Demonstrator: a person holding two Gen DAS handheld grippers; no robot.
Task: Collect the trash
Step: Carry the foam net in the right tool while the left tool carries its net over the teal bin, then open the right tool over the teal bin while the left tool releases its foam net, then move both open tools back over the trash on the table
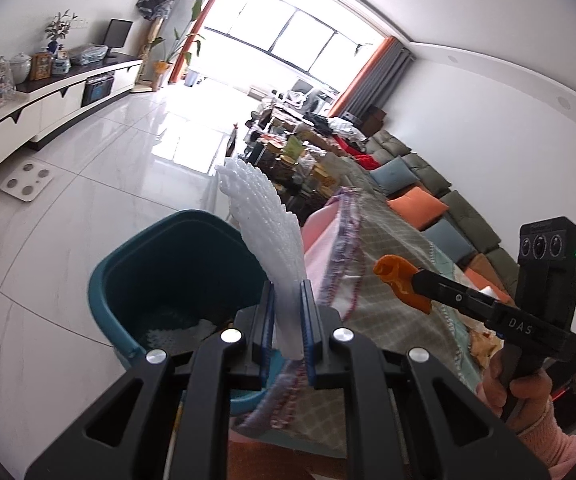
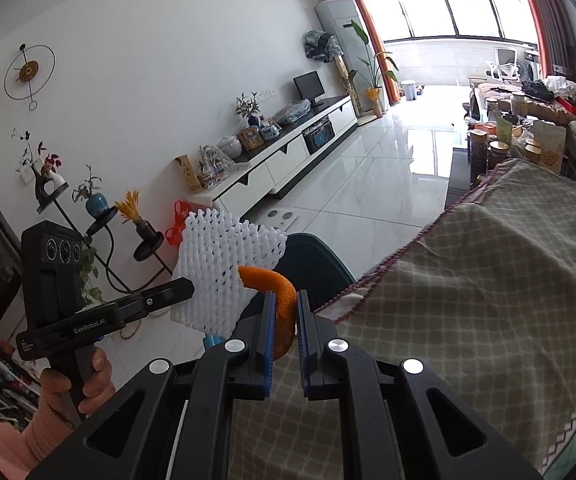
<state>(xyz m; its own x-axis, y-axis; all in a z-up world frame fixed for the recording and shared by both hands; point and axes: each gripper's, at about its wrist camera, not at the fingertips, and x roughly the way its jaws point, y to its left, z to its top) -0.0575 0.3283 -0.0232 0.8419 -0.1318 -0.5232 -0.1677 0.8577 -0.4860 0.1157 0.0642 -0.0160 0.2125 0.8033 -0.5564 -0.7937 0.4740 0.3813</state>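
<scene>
A white foam fruit net [image 1: 263, 236] stands up between the blue pads of my left gripper [image 1: 288, 292], which is shut on it; the right wrist view shows the same foam net [image 2: 223, 268] from the side. My right gripper [image 2: 285, 304] is shut on a curled orange peel [image 2: 275, 284], which shows in the left wrist view as an orange peel [image 1: 402, 284] pinched at the right gripper's tip [image 1: 416, 280]. Below and left of the net stands a teal trash bin [image 1: 119, 280] on the floor, with white foam lying inside. The bin's rim [image 2: 324, 256] peeks out behind the peel.
A table with a checked green-grey cloth [image 2: 488, 280] fills the right side, its edge next to the bin. Beyond it are a cluttered coffee table [image 1: 288, 152] and a sofa with cushions [image 1: 420, 200]. A TV cabinet [image 1: 47, 100] lines the far wall; a white scale [image 1: 27, 182] lies on the tiled floor.
</scene>
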